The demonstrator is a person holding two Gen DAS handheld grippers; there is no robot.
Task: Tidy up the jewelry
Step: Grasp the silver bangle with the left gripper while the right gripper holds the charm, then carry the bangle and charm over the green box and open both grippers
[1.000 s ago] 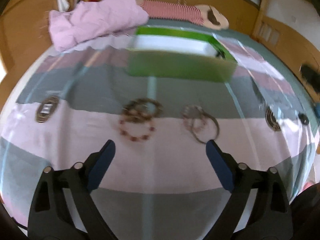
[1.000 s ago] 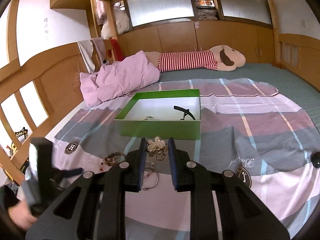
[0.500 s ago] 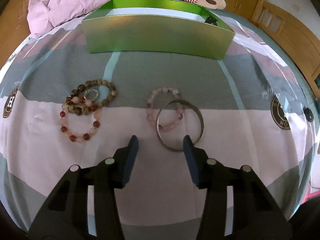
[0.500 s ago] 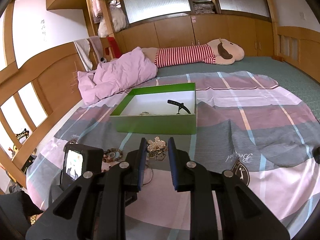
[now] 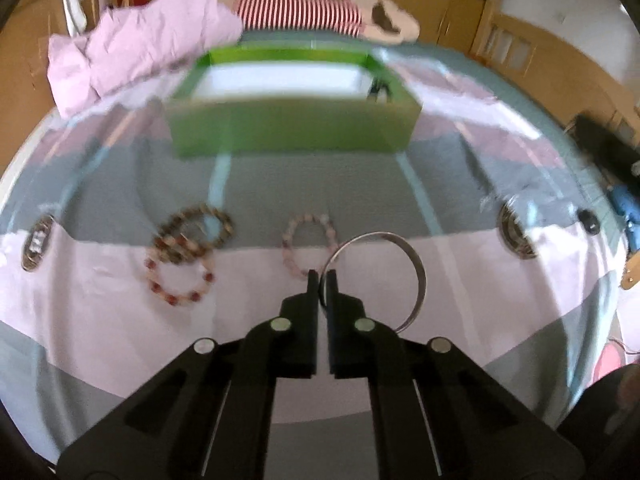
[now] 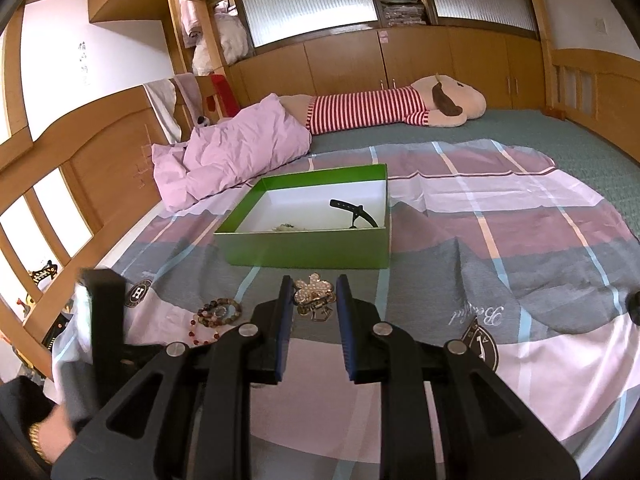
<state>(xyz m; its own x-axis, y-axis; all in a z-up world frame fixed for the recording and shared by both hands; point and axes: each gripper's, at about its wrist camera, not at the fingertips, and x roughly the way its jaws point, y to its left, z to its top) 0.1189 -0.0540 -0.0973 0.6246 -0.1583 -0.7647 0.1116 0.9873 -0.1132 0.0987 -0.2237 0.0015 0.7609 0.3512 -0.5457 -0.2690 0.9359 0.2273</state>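
Left gripper [image 5: 321, 276] pinching rim of thin silver metal bangle [image 5: 414, 258], fingers closed on near-left edge, ring appearing lifted off striped pink-grey bedspread [image 5: 120, 340]. Pale pink bead bracelet [image 5: 306, 236] and dark brown-red bead bracelets [image 5: 188, 248] lying beside it on spread. Right gripper [image 6: 313, 294] holding pearly flower brooch cluster [image 6: 314, 294] between blue pads, contact unclear. Step in hand: carrying both pieces. Green cardboard box with white interior [image 6: 312, 248] sitting ahead, black strap inside. Next move likely needing forward reach over box wall, then release.

Left gripper [image 5: 322, 280] jaws pinched nearly together on a thin ring, right gripper [image 6: 314, 300] jaws narrowly parted around a brooch
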